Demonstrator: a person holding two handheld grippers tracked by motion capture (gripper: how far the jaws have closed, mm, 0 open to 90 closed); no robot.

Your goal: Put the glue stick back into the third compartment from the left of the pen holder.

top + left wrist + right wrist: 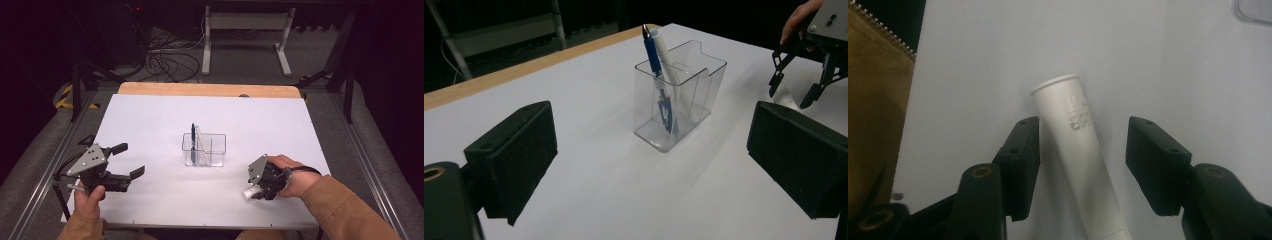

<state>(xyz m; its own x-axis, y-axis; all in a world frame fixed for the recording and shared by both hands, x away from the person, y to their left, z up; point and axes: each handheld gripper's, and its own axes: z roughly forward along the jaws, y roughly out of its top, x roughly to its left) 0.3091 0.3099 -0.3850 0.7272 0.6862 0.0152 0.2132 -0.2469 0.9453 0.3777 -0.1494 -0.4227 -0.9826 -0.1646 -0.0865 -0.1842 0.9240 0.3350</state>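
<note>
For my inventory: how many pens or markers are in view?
3. A blue pen and a white pen stand in the clear holder; a white marker lies between the open right gripper jaws.

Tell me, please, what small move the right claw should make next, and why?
Probably close on the white tube: the right claw is open, its jaws straddle the tube lying on the white table, and neither pad clearly touches it yet.

One clear holder [204, 149] – two pens [660, 65] – one white tube [1079, 160].
</note>
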